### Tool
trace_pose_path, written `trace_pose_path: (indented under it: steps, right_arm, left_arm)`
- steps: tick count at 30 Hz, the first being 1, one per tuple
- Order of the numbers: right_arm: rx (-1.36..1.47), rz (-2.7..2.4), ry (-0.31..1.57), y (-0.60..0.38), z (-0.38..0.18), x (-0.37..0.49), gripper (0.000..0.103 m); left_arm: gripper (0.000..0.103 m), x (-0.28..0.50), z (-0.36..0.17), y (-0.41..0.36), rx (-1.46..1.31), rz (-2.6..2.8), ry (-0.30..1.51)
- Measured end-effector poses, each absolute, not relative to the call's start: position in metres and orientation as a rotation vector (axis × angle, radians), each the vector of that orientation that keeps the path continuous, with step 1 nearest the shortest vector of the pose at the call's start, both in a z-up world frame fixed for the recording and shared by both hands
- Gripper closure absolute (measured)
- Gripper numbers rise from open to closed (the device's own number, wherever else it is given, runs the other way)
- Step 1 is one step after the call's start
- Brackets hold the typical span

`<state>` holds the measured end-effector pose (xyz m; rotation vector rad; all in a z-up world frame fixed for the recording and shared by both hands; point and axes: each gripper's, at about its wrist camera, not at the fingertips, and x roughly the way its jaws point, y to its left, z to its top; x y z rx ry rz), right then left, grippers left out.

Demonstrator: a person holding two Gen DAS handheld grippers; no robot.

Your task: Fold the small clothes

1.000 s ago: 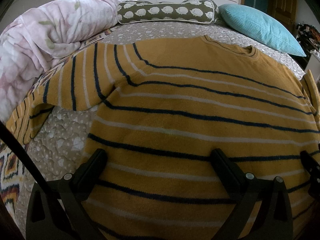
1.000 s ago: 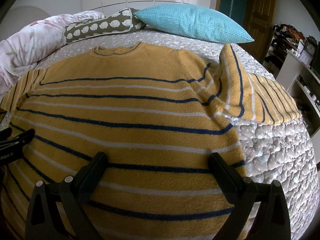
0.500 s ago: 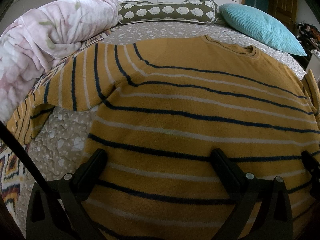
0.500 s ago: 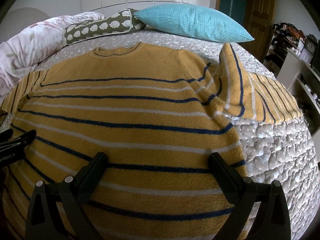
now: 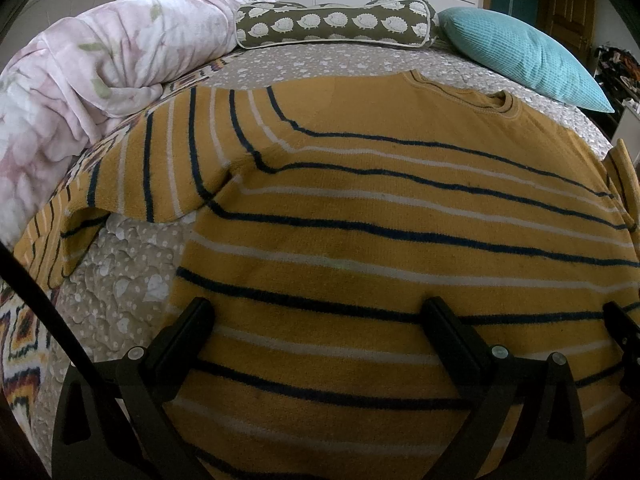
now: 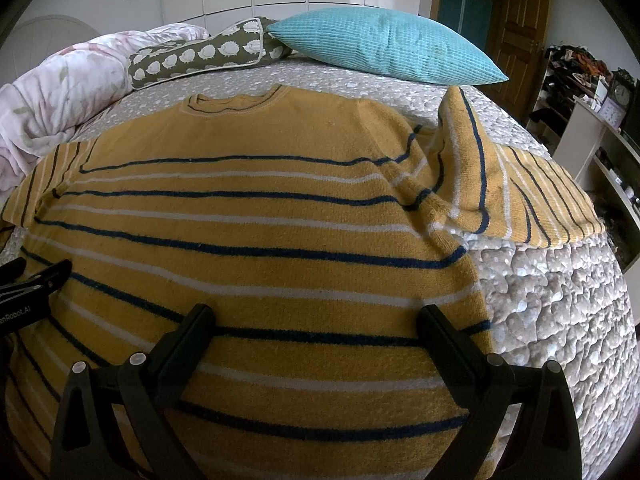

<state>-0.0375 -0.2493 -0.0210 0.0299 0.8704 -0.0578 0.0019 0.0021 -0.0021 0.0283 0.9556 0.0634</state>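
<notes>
Sweater (image 5: 360,208) fills mid-frame, spread flat on your bed (image 6: 560,300); your left gripper (image 5: 316,312) and right gripper (image 6: 312,316) hover at its lower-frame hem, both spread wide, pinching nothing.

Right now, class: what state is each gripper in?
Left gripper: open, holding nothing, over the sweater.
Right gripper: open, holding nothing, over the same sweater.

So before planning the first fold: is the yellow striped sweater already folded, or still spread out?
Spread out. The sweater lies flat on the bed, neckline visible, both sleeves extended sideways; only the right sleeve is rumpled.
</notes>
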Motion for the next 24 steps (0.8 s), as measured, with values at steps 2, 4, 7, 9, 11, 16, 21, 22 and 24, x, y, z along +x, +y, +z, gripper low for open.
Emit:
trace_pose_path:
  steps: [2, 4, 7, 9, 11, 16, 21, 22, 24]
  right_arm:
    - [0.03, -0.057, 0.872, -0.249, -0.021, -0.037, 0.001]
    - [0.029, -0.058, 0.872, -0.25, -0.021, -0.037, 0.001]
    - [0.028, -0.058, 0.873, -0.25, -0.021, -0.037, 0.001]
    - [0.028, -0.059, 0.874, -0.25, -0.021, -0.037, 0.001]
    - [0.026, -0.06, 0.874, -0.25, -0.021, -0.038, 0.001]
    - [0.031, -0.06, 0.868, -0.251, -0.021, -0.037, 0.0]
    - [0.03, -0.064, 0.875, -0.253, -0.023, -0.035, 0.0]
    - [0.03, -0.064, 0.88, -0.252, -0.023, -0.035, 0.0]
    - [0.029, -0.062, 0.882, -0.254, -0.022, -0.035, 0.0]
  left_arm:
    - [0.0, 0.002, -0.002, 0.002, 0.028, 0.064, 0.956]
    - [0.0, 0.002, -0.002, 0.002, 0.028, 0.064, 0.956]
    - [0.0, 0.002, -0.002, 0.002, 0.028, 0.064, 0.956]
    - [0.0, 0.002, -0.002, 0.002, 0.028, 0.064, 0.955]
    - [0.0, 0.002, -0.002, 0.002, 0.028, 0.064, 0.955]
    - [0.0, 0.002, -0.002, 0.001, 0.028, 0.064, 0.955]
    - [0.0, 0.001, 0.001, 0.003, 0.013, 0.059, 0.951]
    - [0.0, 0.0, 0.002, 0.003, 0.009, 0.061, 0.949]
    - [0.009, -0.005, 0.011, 0.006, 0.004, 0.073, 0.935]
